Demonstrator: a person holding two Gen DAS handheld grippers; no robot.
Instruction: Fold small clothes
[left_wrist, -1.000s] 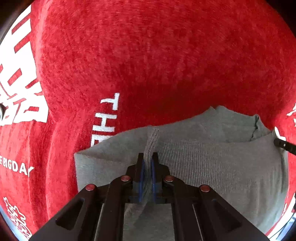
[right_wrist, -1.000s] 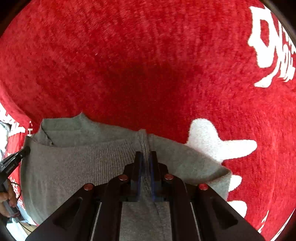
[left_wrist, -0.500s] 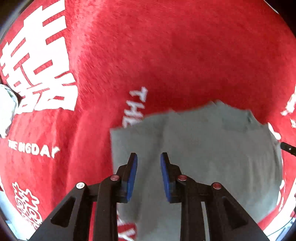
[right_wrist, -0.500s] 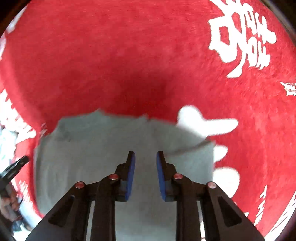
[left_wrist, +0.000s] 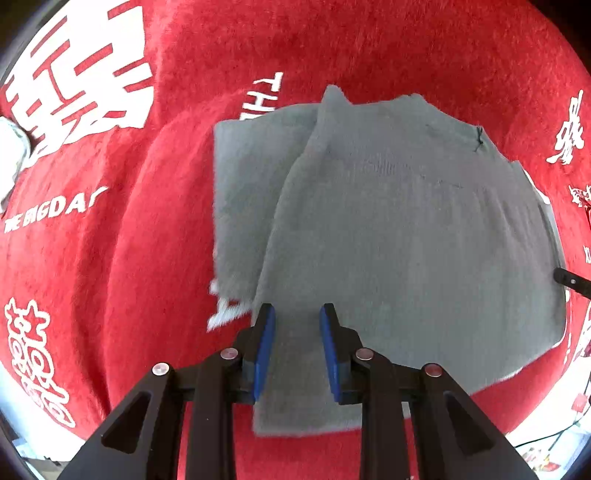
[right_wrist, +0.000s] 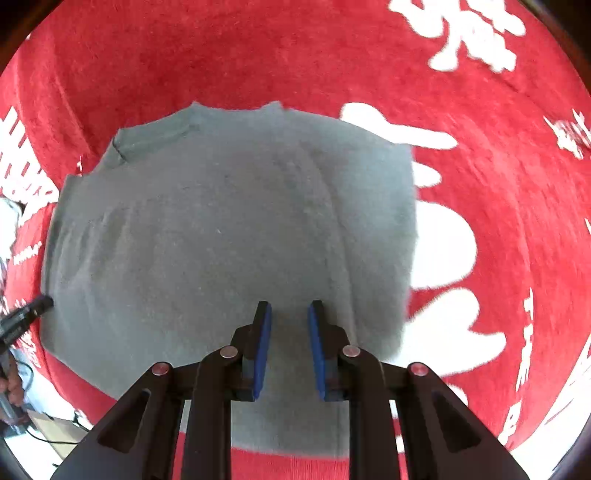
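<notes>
grey sweater (left_wrist: 406, 229) | lies at 12 o'clock under both grippers | left gripper (left_wrist: 297, 347) jaws apart, empty | right gripper (right_wrist: 290, 343) jaws apart, empty

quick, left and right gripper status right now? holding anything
Left gripper: open, holding nothing, above the grey sweater.
Right gripper: open, holding nothing, also above the grey sweater.

The left tool (left_wrist: 297, 314) has its two blue pads wide apart and holds nothing. The right tool (right_wrist: 290, 312) is the same, gaping and bare.
</notes>
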